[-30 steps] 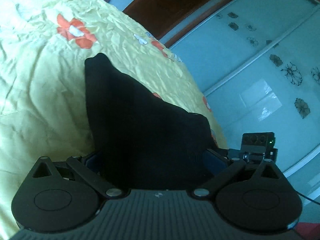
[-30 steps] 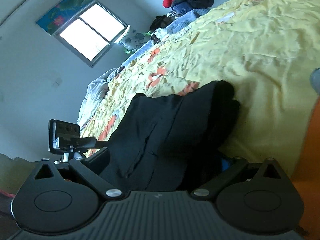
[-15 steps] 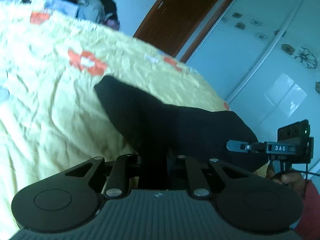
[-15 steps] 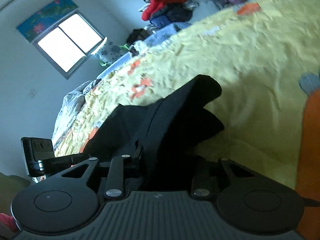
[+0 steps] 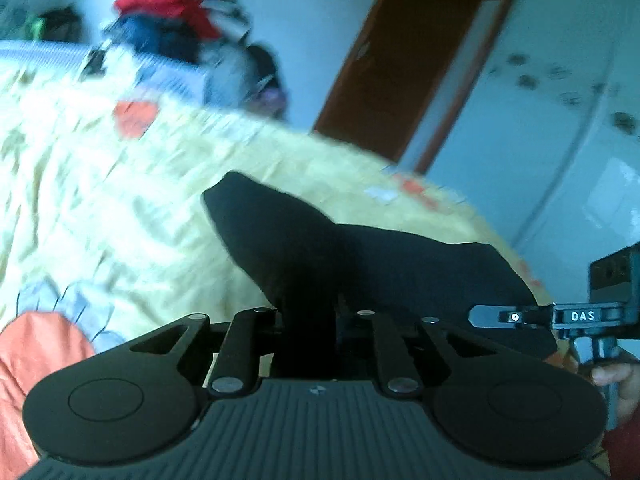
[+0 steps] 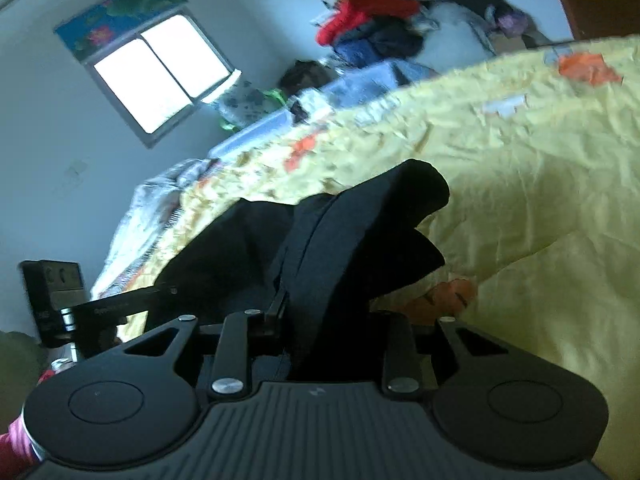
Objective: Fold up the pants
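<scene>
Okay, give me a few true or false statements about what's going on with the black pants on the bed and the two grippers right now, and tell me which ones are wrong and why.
1. Both grippers have black fabric between their jaws. True: the left gripper and the right gripper each pinch a fold of the black pants.
2. The pants lie on a plain white sheet. False: the bedspread is yellow with orange flowers.
3. A pile of clothes sits at the far end of the bed. True: the clothes pile includes something red.
4. The pants lie flat and untouched. False: the gripped edge is bunched up off the bedspread.
5. The window is dark. False: the window is bright with daylight.
</scene>
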The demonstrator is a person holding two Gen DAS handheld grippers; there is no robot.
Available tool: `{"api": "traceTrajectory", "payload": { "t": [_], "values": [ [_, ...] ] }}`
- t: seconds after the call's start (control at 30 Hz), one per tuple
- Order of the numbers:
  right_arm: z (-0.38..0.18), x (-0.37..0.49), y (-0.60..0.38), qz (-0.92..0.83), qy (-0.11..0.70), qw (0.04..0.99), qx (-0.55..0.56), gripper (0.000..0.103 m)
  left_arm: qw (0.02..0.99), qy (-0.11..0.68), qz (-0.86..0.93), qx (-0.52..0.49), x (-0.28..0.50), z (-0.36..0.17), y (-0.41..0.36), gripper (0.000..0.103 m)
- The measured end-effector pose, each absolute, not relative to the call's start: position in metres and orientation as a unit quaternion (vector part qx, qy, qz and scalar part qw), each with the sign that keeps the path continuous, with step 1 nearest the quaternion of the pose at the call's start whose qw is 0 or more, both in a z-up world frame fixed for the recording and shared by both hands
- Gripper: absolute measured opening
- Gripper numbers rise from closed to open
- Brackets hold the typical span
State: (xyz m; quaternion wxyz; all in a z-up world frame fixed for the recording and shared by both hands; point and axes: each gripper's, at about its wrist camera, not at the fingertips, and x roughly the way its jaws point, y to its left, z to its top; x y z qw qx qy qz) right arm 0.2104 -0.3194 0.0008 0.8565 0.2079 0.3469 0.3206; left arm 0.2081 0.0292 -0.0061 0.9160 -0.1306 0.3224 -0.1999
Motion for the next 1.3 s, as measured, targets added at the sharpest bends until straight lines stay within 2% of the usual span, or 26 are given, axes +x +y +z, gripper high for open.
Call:
{"api": "traceTrajectory", "payload": {
  "t": [0.03,0.07,0.1,0.17,0.2,0.27,0.3,0.43,0.5,0.53,0.6,0.73,0.8,0.93,1.0,1.1,1.17,1.3],
  "values": [
    [-0.006,0.218,-0.315,0.308,0.362,0.856,0.204,0.032,0.911,0.344,-0.185,-0.135,0.215,-0.016,0.033,0.026],
    [-0.012,0.224,-0.311,0.291,0.38,0.856,0.196,0.033,0.907,0.358,-0.174,-0.139,0.218,-0.025,0.036,0.033],
    [-0.018,0.227,-0.307,0.281,0.394,0.856,0.183,0.034,0.904,0.364,-0.17,-0.144,0.217,-0.032,0.04,0.044],
    [-0.02,0.22,-0.308,0.293,0.392,0.856,0.164,0.037,0.907,0.354,-0.168,-0.155,0.208,-0.038,0.05,0.047],
    [-0.018,0.215,-0.311,0.296,0.392,0.857,0.154,0.039,0.908,0.351,-0.166,-0.156,0.204,-0.037,0.053,0.055],
    [-0.013,0.204,-0.321,0.296,0.39,0.862,0.13,0.041,0.915,0.349,-0.141,-0.143,0.196,-0.031,0.058,0.065],
    [-0.009,0.201,-0.326,0.293,0.389,0.865,0.121,0.045,0.921,0.344,-0.127,-0.134,0.192,-0.026,0.059,0.066],
    [0.022,0.186,-0.348,0.222,0.343,0.911,0.06,0.047,0.945,0.298,-0.104,-0.09,0.18,0.007,0.048,0.069],
    [0.038,0.186,-0.349,0.238,0.314,0.917,0.063,0.047,0.943,0.29,-0.137,-0.092,0.183,0.018,0.033,0.085],
    [0.042,0.188,-0.346,0.256,0.306,0.914,0.073,0.047,0.941,0.289,-0.153,-0.093,0.186,0.019,0.023,0.088],
    [0.044,0.195,-0.327,0.298,0.301,0.902,0.079,0.047,0.935,0.297,-0.173,-0.087,0.191,0.016,0.005,0.089],
    [0.015,0.215,-0.274,0.301,0.341,0.891,-0.004,0.046,0.925,0.351,-0.138,-0.041,0.209,-0.016,-0.018,0.088],
    [0.0,0.22,-0.263,0.285,0.347,0.893,-0.027,0.045,0.933,0.337,-0.128,-0.022,0.205,-0.02,-0.017,0.089],
    [0.018,0.198,-0.262,0.268,0.324,0.907,-0.029,0.046,0.937,0.326,-0.124,-0.014,0.18,-0.003,-0.019,0.092],
    [0.023,0.185,-0.261,0.279,0.311,0.908,-0.022,0.05,0.941,0.316,-0.121,-0.019,0.166,-0.002,-0.019,0.103],
    [0.003,0.181,-0.251,0.284,0.34,0.895,-0.048,0.055,0.937,0.336,-0.095,0.02,0.171,-0.019,-0.032,0.103],
    [-0.005,0.177,-0.245,0.274,0.332,0.9,-0.071,0.056,0.941,0.329,-0.077,0.037,0.168,-0.022,-0.036,0.103],
    [0.014,0.158,-0.241,0.249,0.32,0.912,-0.058,0.056,0.941,0.331,-0.073,0.015,0.158,-0.014,-0.032,0.103]
  ]
}}
